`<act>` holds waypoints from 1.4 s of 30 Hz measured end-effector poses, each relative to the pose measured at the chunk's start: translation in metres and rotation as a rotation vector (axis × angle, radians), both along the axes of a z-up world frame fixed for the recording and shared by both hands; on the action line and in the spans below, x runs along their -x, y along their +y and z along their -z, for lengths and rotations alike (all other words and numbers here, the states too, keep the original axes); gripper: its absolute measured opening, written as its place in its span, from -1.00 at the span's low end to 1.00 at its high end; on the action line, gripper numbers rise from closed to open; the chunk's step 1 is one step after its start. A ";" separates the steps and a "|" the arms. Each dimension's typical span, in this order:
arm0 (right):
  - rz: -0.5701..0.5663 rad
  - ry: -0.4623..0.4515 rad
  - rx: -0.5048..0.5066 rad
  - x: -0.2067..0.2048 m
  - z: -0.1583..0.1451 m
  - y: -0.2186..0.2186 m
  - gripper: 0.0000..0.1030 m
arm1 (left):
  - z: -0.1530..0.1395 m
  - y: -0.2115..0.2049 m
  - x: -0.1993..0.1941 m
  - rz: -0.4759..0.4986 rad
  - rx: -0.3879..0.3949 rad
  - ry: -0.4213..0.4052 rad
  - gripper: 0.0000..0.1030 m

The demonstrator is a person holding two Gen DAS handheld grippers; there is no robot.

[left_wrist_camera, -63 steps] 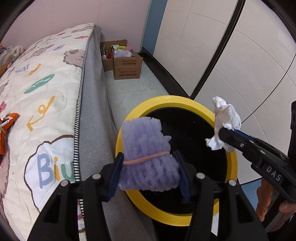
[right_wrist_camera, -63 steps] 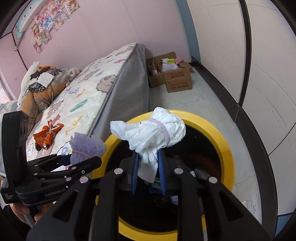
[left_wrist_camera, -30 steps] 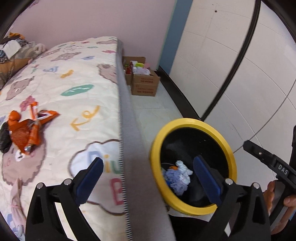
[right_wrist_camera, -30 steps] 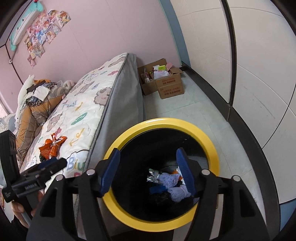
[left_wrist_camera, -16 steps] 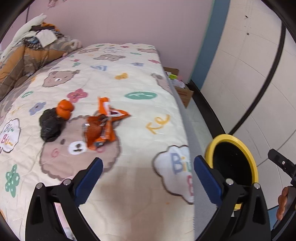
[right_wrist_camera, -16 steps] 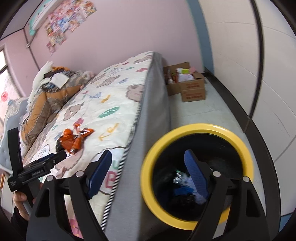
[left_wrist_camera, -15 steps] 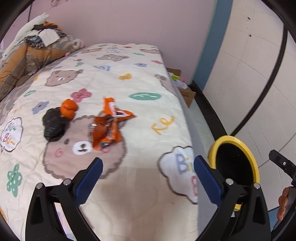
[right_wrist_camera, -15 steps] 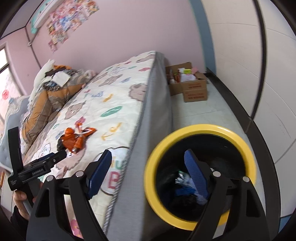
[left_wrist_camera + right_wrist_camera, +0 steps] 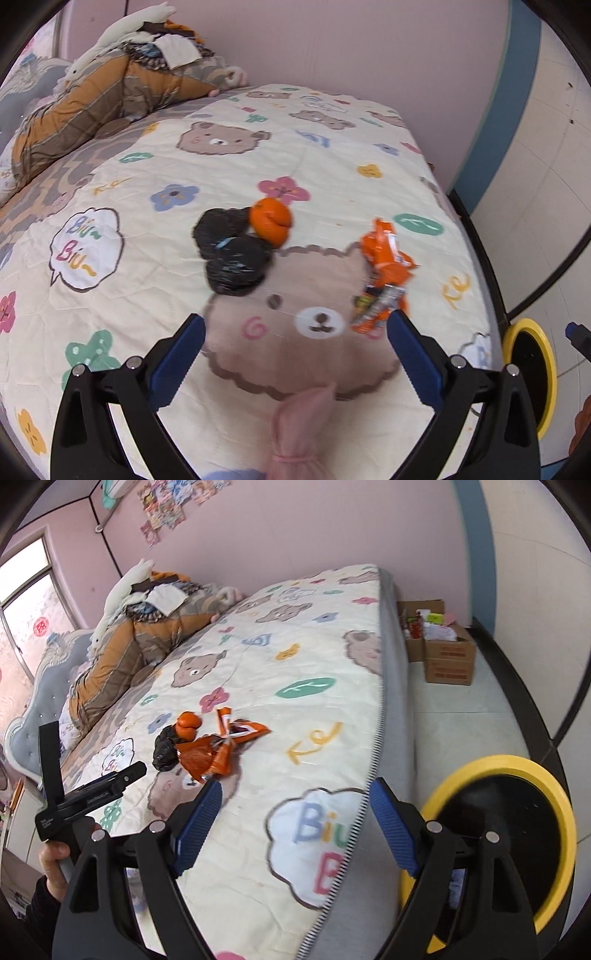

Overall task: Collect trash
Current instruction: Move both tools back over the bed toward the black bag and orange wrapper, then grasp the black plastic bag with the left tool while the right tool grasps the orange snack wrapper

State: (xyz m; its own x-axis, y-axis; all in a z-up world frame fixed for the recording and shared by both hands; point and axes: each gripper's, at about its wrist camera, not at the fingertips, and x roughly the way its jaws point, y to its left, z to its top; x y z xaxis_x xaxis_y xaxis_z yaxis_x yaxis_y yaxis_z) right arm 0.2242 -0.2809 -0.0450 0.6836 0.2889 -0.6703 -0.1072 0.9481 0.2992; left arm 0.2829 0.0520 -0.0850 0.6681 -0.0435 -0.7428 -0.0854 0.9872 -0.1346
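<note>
Both tongs are spread and empty now, their bundles dropped in the round black bin with a yellow rim (image 9: pixel 517 775) beside the bed. The left tongs (image 9: pixel 295 343) have swung over the bear-print quilt (image 9: pixel 147 295), toward 3 leftovers: crumpled orange wrapper (image 9: pixel 384 273), black plastic bag (image 9: pixel 232 254), orange ball (image 9: pixel 271 219). The right tongs (image 9: pixel 295 819) hang over the mattress edge.

On the bed (image 9: pixel 155 280): 1 black bag (image 9: pixel 232 254), 1 orange ball (image 9: pixel 271 220), 1 orange wrapper (image 9: pixel 384 273), 1 pink bundle (image 9: pixel 299 439). On the floor: 1 bin (image 9: pixel 554 812), 2 boxes (image 9: pixel 448 657).
</note>
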 end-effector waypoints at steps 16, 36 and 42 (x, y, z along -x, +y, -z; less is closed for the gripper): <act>-0.115 0.130 -0.002 -0.104 0.035 0.092 0.52 | 0.038 0.070 -0.053 -0.153 -0.034 0.072 0.84; -0.165 0.285 -0.020 -0.180 0.092 0.155 0.50 | 0.063 0.078 -0.101 -0.160 -0.009 0.102 0.84; -0.175 0.308 -0.029 -0.184 0.105 0.162 0.18 | 0.070 0.068 -0.101 -0.099 -0.003 0.089 0.79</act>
State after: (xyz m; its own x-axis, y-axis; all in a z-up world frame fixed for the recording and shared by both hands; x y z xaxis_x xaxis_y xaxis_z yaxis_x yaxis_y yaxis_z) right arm 0.4086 -0.1193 -0.1498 0.3892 0.4061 -0.8268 -0.1681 0.9138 0.3697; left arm 0.3841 0.1203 -0.1554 0.6001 0.0217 -0.7996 -0.1941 0.9737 -0.1192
